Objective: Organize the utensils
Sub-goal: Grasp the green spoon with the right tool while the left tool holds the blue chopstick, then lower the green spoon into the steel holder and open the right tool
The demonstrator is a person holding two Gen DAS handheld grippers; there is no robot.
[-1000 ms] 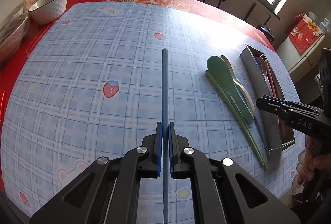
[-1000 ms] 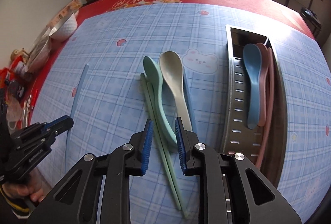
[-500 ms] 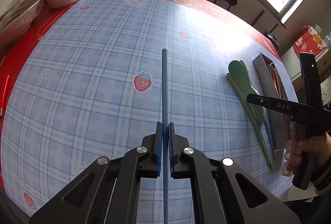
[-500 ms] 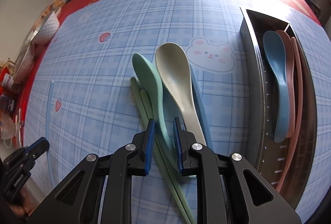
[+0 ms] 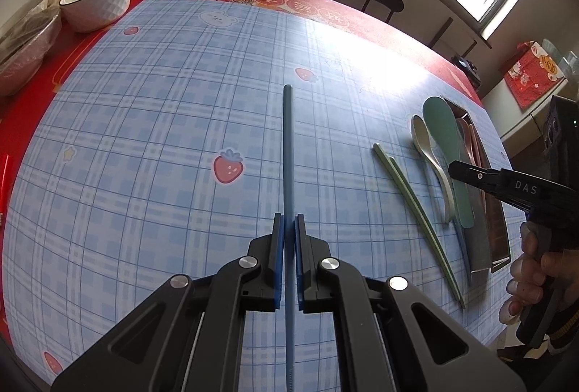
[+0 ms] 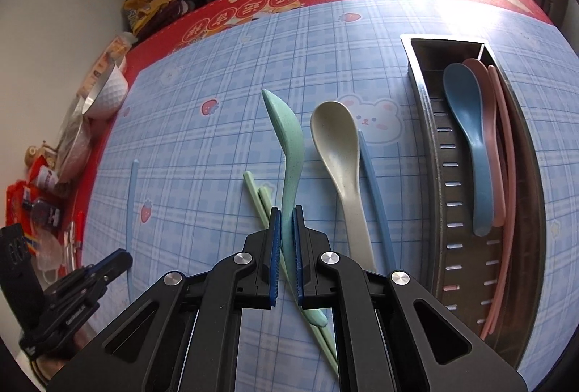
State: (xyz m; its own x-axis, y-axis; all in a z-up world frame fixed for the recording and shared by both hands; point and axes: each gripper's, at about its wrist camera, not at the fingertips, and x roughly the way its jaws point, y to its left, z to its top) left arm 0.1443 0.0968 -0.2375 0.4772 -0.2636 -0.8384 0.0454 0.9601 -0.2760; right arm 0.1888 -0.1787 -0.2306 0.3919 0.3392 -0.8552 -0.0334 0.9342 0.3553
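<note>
- Left tool (image 5: 287,229) was clamped narrow on a blue chopstick (image 5: 287,153), which ran straight ahead from between the pads.
- Right tool (image 6: 287,222) had its jaws pressed tight on the green spoon (image 6: 286,146), bowl turned on edge and lifted off the counter (image 6: 217,73).
- Two green chopsticks (image 6: 255,191) lay just left of the grip, passing under the tool.
- Cream spoon (image 6: 338,153) rested on the counter, a second blue chopstick (image 6: 374,189) just beside it.
- Metal tray (image 6: 439,196) on the right held a blue spoon (image 6: 466,124), a pink spoon (image 6: 488,102) and pink chopsticks (image 6: 506,146).
</note>
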